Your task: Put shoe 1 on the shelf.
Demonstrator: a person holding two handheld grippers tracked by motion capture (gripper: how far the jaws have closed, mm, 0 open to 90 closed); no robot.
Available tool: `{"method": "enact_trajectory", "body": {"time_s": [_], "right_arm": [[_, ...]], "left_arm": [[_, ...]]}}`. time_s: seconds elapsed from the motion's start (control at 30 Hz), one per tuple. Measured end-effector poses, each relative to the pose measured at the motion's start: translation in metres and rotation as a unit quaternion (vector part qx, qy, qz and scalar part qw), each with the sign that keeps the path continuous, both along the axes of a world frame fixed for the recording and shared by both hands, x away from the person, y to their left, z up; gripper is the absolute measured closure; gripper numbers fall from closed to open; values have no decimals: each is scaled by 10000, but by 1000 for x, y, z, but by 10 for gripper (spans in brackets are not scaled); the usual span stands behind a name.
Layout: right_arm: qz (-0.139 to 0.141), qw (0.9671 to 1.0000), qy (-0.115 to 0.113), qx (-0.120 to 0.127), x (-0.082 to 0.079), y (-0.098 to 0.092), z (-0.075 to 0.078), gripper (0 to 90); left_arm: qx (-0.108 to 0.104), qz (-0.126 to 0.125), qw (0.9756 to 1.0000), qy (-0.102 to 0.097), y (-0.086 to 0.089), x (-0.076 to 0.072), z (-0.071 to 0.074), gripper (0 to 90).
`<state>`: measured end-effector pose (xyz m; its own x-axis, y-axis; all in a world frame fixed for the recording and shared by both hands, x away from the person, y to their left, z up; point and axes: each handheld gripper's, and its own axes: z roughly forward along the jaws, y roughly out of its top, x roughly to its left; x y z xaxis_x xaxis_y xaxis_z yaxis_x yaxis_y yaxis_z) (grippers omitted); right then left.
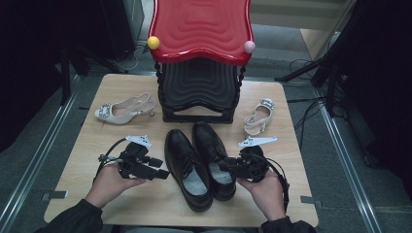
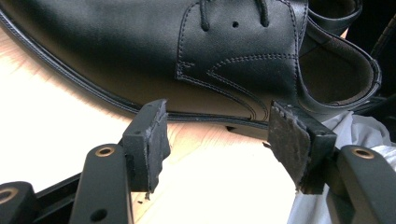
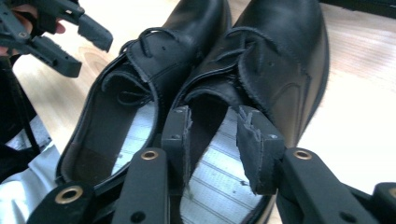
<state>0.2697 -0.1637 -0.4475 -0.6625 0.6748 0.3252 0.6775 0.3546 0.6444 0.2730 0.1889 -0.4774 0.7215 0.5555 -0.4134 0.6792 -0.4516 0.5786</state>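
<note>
Pair of black shoes (image 1: 199, 162) side by side mid-table, toes toward red stool (image 1: 201, 29), long axes running away from person. Left gripper (image 1: 154, 171) spread, empty, just beside left shoe's (image 2: 154, 51) flank. Right gripper (image 1: 226, 166) part-open over right shoe's (image 3: 261, 70) heel opening, pinching nothing; nearer.

Two forearms in dark sleeves enter from the bottom edge, each hand gripping a black two-jaw gripper. The left gripper (image 1: 163, 173) points inward, jaws spread apart. The right gripper (image 1: 224, 166) faces it, jaws parted, nothing clamped.
</note>
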Motion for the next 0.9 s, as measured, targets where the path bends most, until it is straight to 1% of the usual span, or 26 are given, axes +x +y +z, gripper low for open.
{"method": "enact_trajectory", "body": {"time_s": [0.1, 0.2, 0.5, 0.53, 0.77, 0.8, 0.9], "right_arm": [[42, 10000, 17, -13, -2, 2, 0, 653], [138, 9998, 63, -114, -5, 8, -1, 644], [281, 9994, 126, -185, -11, 20, -2, 614], [283, 9993, 175, -193, -12, 22, -3, 607], [330, 9987, 241, -316, -13, 31, -7, 590], [307, 9985, 293, -340, -11, 34, -8, 581], [292, 9983, 347, -372, -9, 38, -11, 574]], "left_arm": [[10, -3, 10000, -40, 1, 1, 1, 375], [38, 3, 10000, -52, 2, 2, 1, 375], [10, 20, 9999, -134, 6, 4, 5, 368], [12, 9, 9999, -152, 7, 4, 6, 366], [29, 8, 9998, -204, 7, 6, 8, 366], [2, 4, 9998, -200, 7, 7, 8, 366], [19, 3, 9998, -208, 7, 8, 8, 366]]}}
